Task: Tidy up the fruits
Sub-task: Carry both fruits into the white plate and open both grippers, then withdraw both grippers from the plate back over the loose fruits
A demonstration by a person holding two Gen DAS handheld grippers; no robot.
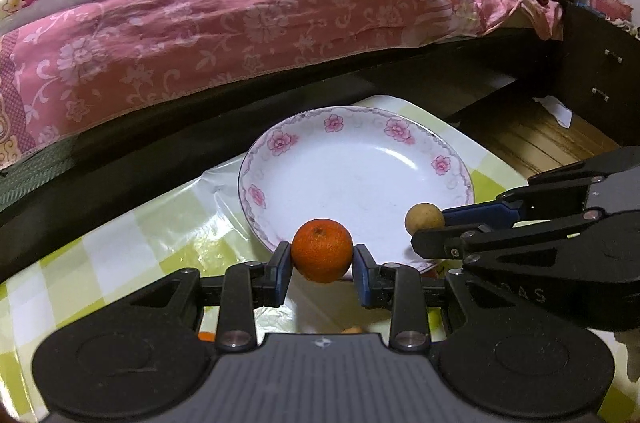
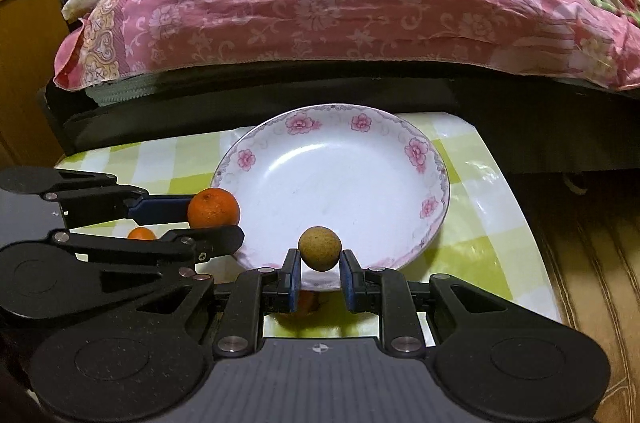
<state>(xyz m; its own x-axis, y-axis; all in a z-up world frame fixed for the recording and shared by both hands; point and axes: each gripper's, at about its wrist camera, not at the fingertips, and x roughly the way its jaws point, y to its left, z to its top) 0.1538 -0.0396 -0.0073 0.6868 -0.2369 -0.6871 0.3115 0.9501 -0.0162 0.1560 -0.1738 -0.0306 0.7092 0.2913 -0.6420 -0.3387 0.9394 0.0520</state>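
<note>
My left gripper (image 1: 322, 259) is shut on an orange tangerine (image 1: 322, 250) and holds it above the near rim of a white plate with pink flowers (image 1: 356, 167). My right gripper (image 2: 320, 265) is shut on a small round tan fruit (image 2: 320, 247) and holds it over the plate's near rim (image 2: 336, 179). In the left wrist view the right gripper with the tan fruit (image 1: 424, 219) comes in from the right. In the right wrist view the left gripper with the tangerine (image 2: 213, 209) comes in from the left. The plate's bowl holds nothing.
The plate sits on a small table with a green and white checked cover (image 2: 480, 207). A second small orange fruit (image 2: 141, 234) lies on the table behind the left gripper. A bed with pink floral bedding (image 1: 240, 23) stands close behind. Wooden floor (image 1: 536, 139) lies to the right.
</note>
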